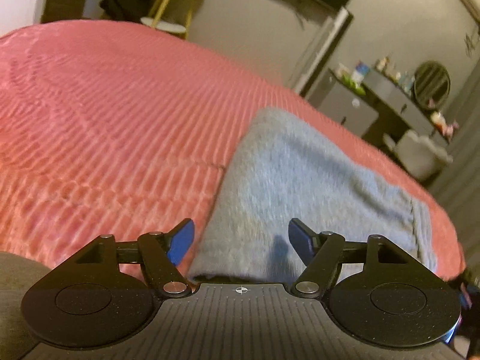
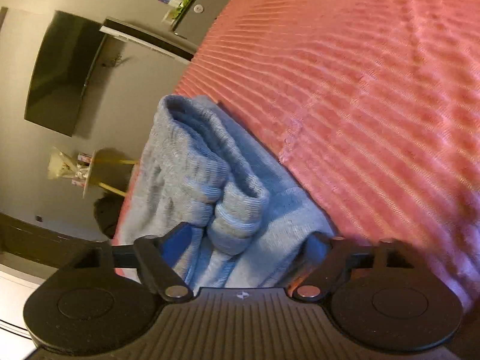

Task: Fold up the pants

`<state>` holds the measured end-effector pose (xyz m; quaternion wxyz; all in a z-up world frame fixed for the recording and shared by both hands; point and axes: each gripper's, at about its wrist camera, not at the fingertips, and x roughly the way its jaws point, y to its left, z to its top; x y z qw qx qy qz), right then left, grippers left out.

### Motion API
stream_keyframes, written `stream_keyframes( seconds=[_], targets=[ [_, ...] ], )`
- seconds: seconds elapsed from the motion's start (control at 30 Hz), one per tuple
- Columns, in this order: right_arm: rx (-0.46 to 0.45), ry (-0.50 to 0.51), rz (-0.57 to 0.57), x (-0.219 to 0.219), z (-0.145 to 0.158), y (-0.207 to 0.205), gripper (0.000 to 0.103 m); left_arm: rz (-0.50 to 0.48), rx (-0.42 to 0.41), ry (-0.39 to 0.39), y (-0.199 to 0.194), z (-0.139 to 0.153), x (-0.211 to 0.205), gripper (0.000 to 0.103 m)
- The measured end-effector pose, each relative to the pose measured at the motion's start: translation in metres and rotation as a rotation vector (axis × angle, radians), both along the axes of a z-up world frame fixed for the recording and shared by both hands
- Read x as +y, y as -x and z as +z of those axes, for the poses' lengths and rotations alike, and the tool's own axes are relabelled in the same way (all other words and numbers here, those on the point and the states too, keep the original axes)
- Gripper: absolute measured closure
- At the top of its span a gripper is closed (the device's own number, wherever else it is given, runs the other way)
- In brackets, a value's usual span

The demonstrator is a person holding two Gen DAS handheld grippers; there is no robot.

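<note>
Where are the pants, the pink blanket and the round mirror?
pants [image 1: 300, 180]: left wrist view, flat grey-blue fabric, middle.
pink blanket [image 1: 105, 114]: left wrist view, bare ribbed surface.
round mirror [image 1: 432, 82]: left wrist view, centre of its dark face.

Bare bedspread [image 1: 105, 105] fills the frame's left; pants [image 1: 300, 180] block lower right, seemingly near the edge.

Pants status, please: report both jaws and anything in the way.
Left gripper open over the pants, no grasp. Right gripper wide apart, bunched waistband between its jaws. Pants on pink bedspread. No obstruction seen.
</note>
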<state>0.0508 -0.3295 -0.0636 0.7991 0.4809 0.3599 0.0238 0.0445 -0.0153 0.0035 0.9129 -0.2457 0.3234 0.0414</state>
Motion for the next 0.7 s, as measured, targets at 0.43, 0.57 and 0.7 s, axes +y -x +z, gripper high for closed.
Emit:
stream_keyframes(
  seconds=[0.43, 0.57, 0.7],
  targets=[
    [-0.101, 0.130, 0.079, 0.019, 0.040, 0.024, 0.022, -0.015, -0.056, 0.002, 0.000, 0.012, -0.001, 0.029],
    [-0.232, 0.394, 0.152, 0.042, 0.074, 0.019, 0.024, -0.047, -0.099, -0.147, -0.015, 0.025, -0.022, 0.029],
    [-0.297, 0.635, 0.248, 0.080, 0.089, -0.006, 0.052, -0.085, -0.125, -0.228, -0.039, 0.036, -0.040, 0.028]
  ],
)
